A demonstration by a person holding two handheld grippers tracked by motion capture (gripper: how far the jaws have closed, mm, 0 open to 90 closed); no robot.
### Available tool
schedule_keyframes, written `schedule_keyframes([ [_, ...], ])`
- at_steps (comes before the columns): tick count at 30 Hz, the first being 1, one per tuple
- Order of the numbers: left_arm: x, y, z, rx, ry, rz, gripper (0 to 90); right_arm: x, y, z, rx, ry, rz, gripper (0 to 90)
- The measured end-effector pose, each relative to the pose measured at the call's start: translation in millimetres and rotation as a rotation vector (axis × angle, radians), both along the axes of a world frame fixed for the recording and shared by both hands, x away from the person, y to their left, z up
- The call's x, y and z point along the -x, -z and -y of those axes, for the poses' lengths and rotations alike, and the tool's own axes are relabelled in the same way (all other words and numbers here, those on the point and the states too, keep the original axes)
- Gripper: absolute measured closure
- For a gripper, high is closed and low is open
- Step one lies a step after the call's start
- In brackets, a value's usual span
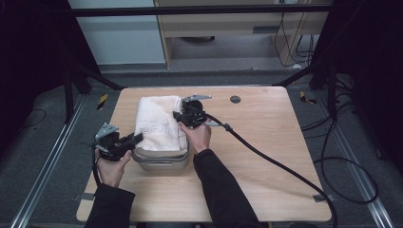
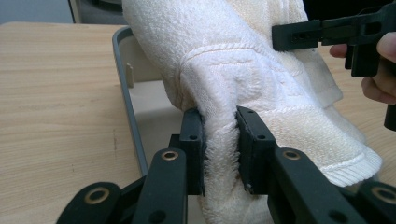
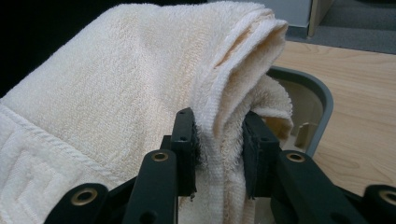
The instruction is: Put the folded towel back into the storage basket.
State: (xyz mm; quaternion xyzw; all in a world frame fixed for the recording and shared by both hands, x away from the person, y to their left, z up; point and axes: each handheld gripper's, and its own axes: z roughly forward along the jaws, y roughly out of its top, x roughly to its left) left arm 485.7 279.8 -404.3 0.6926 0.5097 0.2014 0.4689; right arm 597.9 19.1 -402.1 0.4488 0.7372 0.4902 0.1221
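Both grippers, left (image 2: 219, 144) and right (image 3: 218, 149), have jaws clenched on the cream terry towel (image 1: 157, 121), which lies partly over the grey plastic tub (image 1: 164, 161) at the counter's 9 o'clock side; lowering it in likely remains.

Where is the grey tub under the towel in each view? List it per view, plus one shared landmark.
High view: the grey tub is near the table's front, mid-left, under the towel.
Left gripper view: its rim curves up the left-centre, beside the left tongs.
Right gripper view: its rim is at the right, behind the right tongs.
Shared landmark: the towel.
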Motion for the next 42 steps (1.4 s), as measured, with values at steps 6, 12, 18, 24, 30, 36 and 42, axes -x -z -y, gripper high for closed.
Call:
schedule_keyframes([
  [6, -4.2, 10.3, 4.7, -0.041, -0.005, -0.024, 73.3, -2.5, 14.2, -1.2, 0.017, 0.008, -0.018, 69.8],
  [12, -7.7, 17.9, 7.7, -0.063, -0.005, -0.048, 73.3, -1.6, 22.8, -3.9, 0.053, 0.009, -0.01, 69.6],
  [18, -10.3, 23.4, 9.5, -0.081, -0.001, -0.067, 73.2, -1.6, 28.3, -3.5, 0.064, 0.013, -0.018, 68.7],
  [24, -11.8, 26.2, 12.4, -0.102, -0.007, -0.081, 72.8, -0.8, 33.3, -3.5, 0.092, 0.007, -0.008, 66.9],
  [30, -13.9, 29.0, 16.6, -0.149, -0.022, -0.101, 67.2, 1.1, 38.1, -4.2, 0.115, -0.003, 0.005, 62.9],
  [36, -13.0, 25.7, 17.2, -0.138, -0.066, -0.086, 56.8, 4.5, 31.1, -0.4, 0.145, -0.011, 0.048, 59.2],
  [42, -7.8, 17.1, 18.1, -0.118, -0.058, -0.022, 53.0, 13.1, 18.2, 10.0, 0.107, -0.012, 0.105, 54.4],
])
